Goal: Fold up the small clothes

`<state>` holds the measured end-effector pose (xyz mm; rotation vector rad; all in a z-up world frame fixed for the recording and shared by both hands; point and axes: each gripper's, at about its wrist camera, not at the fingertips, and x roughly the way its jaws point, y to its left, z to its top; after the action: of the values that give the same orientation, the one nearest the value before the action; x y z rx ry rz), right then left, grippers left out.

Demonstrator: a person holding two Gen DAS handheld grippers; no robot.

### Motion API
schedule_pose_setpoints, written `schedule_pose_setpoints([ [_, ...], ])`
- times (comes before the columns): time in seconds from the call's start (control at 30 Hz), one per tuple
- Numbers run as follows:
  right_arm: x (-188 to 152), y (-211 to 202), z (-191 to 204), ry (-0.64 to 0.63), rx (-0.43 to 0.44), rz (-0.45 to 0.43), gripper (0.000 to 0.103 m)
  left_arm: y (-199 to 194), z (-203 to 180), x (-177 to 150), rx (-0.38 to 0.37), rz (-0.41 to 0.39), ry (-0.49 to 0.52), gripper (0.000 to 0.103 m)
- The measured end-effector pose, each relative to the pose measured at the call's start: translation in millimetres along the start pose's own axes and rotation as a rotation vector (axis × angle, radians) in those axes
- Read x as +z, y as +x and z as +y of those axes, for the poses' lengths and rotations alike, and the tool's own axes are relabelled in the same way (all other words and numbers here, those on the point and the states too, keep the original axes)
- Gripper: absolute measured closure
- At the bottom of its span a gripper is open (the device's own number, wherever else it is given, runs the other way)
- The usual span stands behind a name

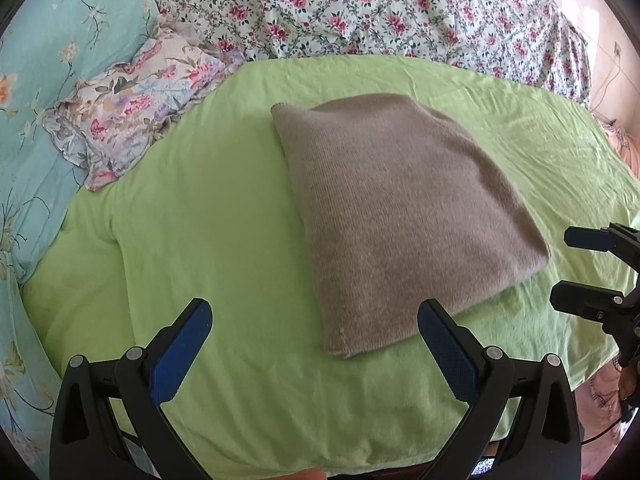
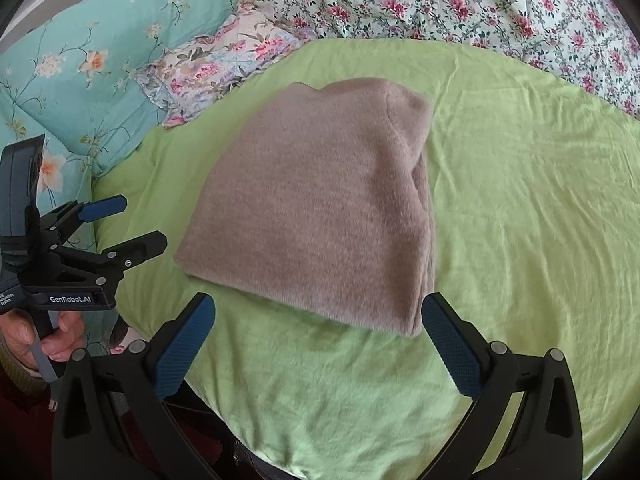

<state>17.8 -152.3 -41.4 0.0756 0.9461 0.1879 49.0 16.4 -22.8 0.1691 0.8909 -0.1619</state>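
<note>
- Knit garment [image 1: 404, 216]: folded on the green sheet [image 1: 224, 240]; likely soft, light, limp; best pinched at its near corners.
- Left gripper [image 1: 316, 328], right gripper [image 2: 318, 326]: both spread, empty, just short of the garment.

Plenty of bare green sheet [image 2: 520, 200] sat around the folded taupe knit [image 2: 320, 208] on the near, left and right sides, so either gripper could slide in there. Farther back, the floral pillow [image 1: 136, 108], teal quilt [image 1: 60, 40] and flowered bedspread [image 1: 380, 8] crowded the edge.
</note>
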Motion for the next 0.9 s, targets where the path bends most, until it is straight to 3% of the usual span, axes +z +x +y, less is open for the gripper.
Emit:
schedule_pose_setpoints([
  [0.63, 21, 5, -15, 0.031, -0.009, -0.031, 0.0, 7, -7, 20, 0.002, -0.017, -0.01, 0.0],
  [0.9, 34, 9, -39, 0.136, 0.02, -0.046, 0.0, 10, -11, 24, -0.002, -0.017, -0.006, 0.0],
])
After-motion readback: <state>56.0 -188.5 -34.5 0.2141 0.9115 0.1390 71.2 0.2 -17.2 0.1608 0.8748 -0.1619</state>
